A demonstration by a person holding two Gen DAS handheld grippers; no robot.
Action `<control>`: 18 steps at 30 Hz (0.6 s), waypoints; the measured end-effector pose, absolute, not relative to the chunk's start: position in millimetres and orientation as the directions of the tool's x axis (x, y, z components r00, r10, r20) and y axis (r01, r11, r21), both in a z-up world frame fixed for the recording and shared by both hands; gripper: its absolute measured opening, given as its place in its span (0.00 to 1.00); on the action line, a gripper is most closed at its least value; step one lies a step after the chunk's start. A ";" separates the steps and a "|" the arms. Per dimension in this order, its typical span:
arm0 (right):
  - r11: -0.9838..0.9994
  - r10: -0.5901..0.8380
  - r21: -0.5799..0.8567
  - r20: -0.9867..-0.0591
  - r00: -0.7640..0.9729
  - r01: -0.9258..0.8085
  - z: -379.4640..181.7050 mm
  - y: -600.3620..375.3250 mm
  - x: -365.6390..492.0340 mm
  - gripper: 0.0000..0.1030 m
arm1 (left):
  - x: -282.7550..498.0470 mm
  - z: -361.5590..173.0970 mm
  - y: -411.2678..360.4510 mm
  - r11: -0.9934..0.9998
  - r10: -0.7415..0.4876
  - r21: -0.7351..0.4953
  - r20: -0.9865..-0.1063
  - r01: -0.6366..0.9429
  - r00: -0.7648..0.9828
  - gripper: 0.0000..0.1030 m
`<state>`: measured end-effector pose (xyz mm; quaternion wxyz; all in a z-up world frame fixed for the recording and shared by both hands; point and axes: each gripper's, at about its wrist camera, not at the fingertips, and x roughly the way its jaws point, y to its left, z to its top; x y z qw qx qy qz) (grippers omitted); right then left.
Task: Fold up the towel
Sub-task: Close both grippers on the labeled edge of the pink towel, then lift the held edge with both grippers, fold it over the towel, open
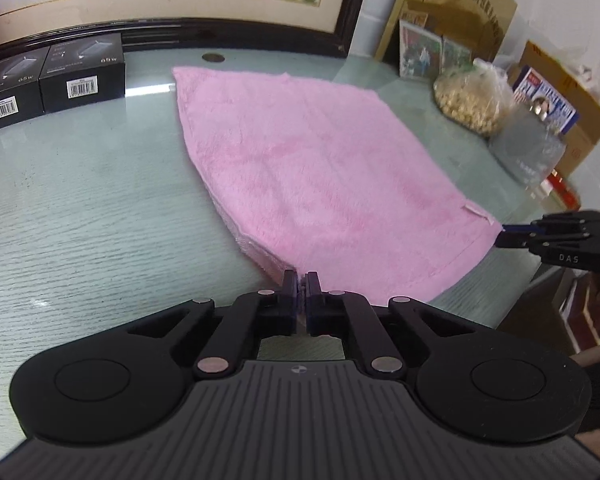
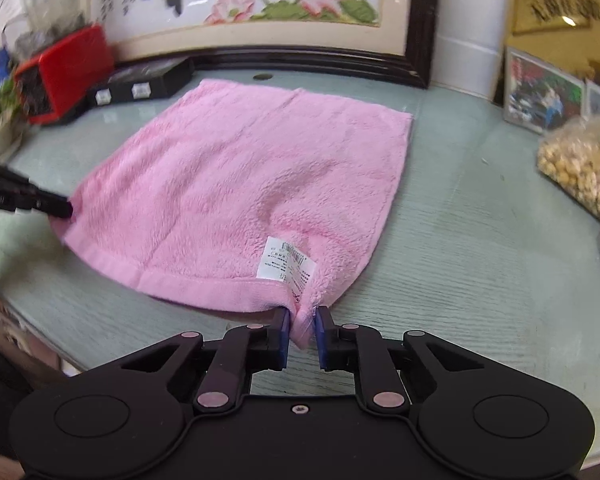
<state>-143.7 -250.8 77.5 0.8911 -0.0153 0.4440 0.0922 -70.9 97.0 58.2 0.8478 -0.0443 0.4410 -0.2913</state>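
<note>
A pink towel (image 1: 320, 168) lies spread flat on the glass table (image 1: 80, 208). In the left wrist view my left gripper (image 1: 300, 282) is shut on the towel's near corner, where a second layer shows along the edge. My right gripper (image 1: 504, 236) reaches the towel's right-hand corner from the side. In the right wrist view the right gripper (image 2: 303, 322) is shut on a bunched corner of the towel (image 2: 252, 168), just below its white care label (image 2: 286, 260). The left gripper (image 2: 69, 211) pinches the towel's left corner there.
Two black boxes (image 1: 80, 76) stand at the back left, a red box (image 2: 64, 72) beyond them. A framed embroidery (image 2: 260, 12) leans along the back. A bag of pale kernels (image 1: 472, 96), photo frames (image 2: 544, 92) and cardboard sit on the right. The table edge (image 2: 40, 336) runs close by.
</note>
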 end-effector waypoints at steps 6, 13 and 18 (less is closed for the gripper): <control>0.983 0.182 0.159 -0.740 0.648 -0.094 106.7 -275.8 -146.2 0.11 | -68.6 82.8 102.6 0.812 -0.580 -0.414 -0.654 0.412 0.485 0.03; 0.969 0.214 0.239 -0.665 0.715 -0.068 130.8 -294.5 -124.9 0.10 | -37.6 109.5 99.1 0.771 -0.632 -0.515 -0.545 0.376 0.551 0.03; 0.973 0.206 0.216 -0.626 0.752 -0.086 137.8 -298.0 -83.1 0.10 | 1.3 117.7 88.2 0.773 -0.614 -0.535 -0.495 0.341 0.615 0.03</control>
